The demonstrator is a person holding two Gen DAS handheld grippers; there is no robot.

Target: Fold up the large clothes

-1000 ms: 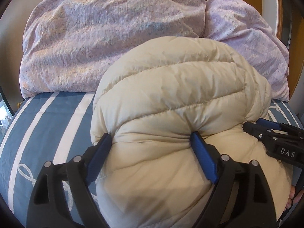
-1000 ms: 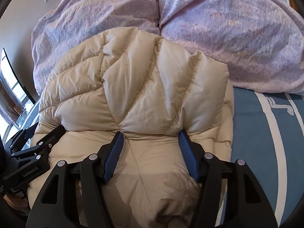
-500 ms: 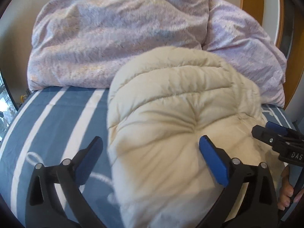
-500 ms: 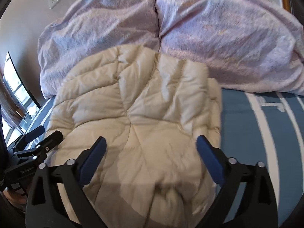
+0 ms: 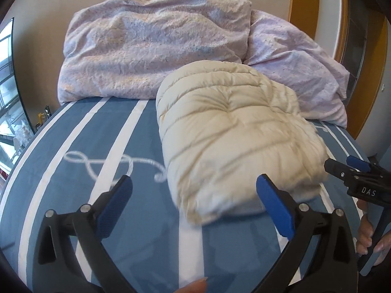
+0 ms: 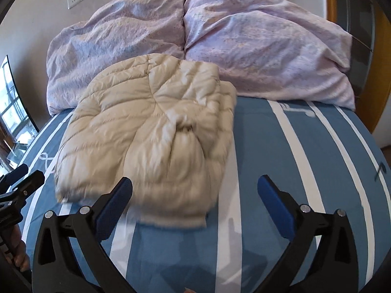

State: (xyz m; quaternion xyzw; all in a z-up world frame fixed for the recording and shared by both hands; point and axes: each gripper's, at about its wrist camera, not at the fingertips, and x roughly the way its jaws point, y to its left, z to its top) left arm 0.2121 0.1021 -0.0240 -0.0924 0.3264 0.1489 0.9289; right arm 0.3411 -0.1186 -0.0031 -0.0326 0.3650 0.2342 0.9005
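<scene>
A cream quilted down jacket point(image 5: 234, 131) lies folded into a thick bundle on the blue striped bed point(image 5: 102, 146); it also shows in the right wrist view point(image 6: 151, 134). My left gripper point(image 5: 193, 202) is open and empty, held back from the jacket's near edge. My right gripper point(image 6: 195, 202) is open and empty, also short of the jacket's near edge. The right gripper shows at the right of the left wrist view point(image 5: 354, 173), and the left gripper at the left edge of the right wrist view point(image 6: 17, 183).
Two lilac pillows point(image 6: 117, 41) point(image 6: 264, 46) lie against the wall behind the jacket. A wooden door frame point(image 5: 303, 7) stands at the right. A window point(image 5: 7, 85) is at the left. Bare bedsheet point(image 6: 305, 158) lies right of the jacket.
Both grippers have opened, let go of the jacket and pulled back towards me. The jacket now rests folded on the bed.
</scene>
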